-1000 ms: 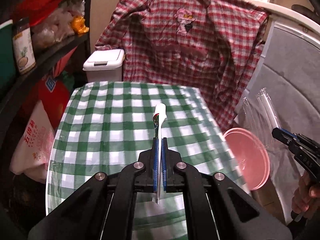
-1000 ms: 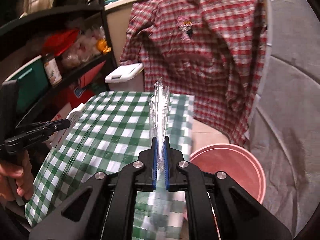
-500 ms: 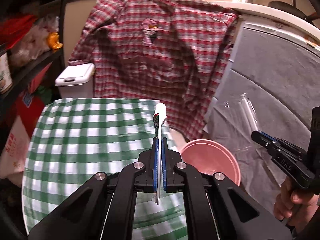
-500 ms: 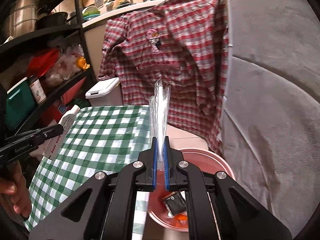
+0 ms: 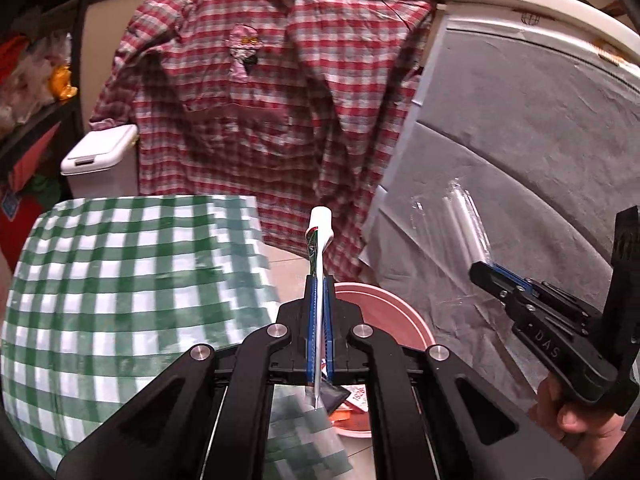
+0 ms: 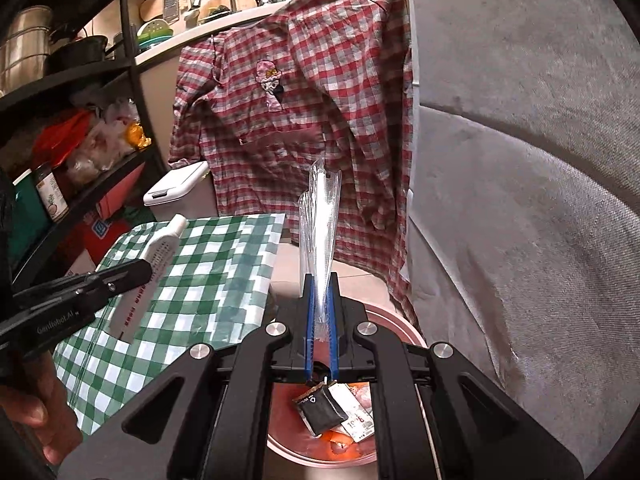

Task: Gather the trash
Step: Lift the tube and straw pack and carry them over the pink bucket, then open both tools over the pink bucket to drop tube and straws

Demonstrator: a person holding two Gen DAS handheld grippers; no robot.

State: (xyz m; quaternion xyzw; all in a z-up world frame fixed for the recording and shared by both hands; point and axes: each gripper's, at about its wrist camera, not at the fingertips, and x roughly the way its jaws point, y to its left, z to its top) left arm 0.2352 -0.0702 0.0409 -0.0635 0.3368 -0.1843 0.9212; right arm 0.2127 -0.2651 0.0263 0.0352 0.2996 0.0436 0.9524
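My left gripper point(image 5: 319, 280) is shut on a flattened white tube point(image 5: 318, 240), which stands edge-on above the pink bin point(image 5: 396, 312). The tube also shows in the right wrist view point(image 6: 154, 260). My right gripper point(image 6: 319, 280) is shut on a clear plastic wrapper point(image 6: 320, 216) and hangs over the pink bin point(image 6: 404, 328). The wrapper also shows in the left wrist view point(image 5: 460, 220), held by the right gripper point(image 5: 486, 274). The bin holds a black packet point(image 6: 320, 408), a white packet point(image 6: 356, 412) and orange scraps.
A table with a green checked cloth point(image 5: 120, 280) lies to the left of the bin. A red plaid shirt point(image 5: 272, 112) hangs behind. A white lidded bin point(image 5: 98, 152) and black shelves point(image 6: 80, 80) stand at left. A grey cloth-covered surface point(image 6: 520, 200) fills the right.
Both grippers have moved right, off the table and over the pink bin. Each keeps hold of its item. The bin's contents have come into view.
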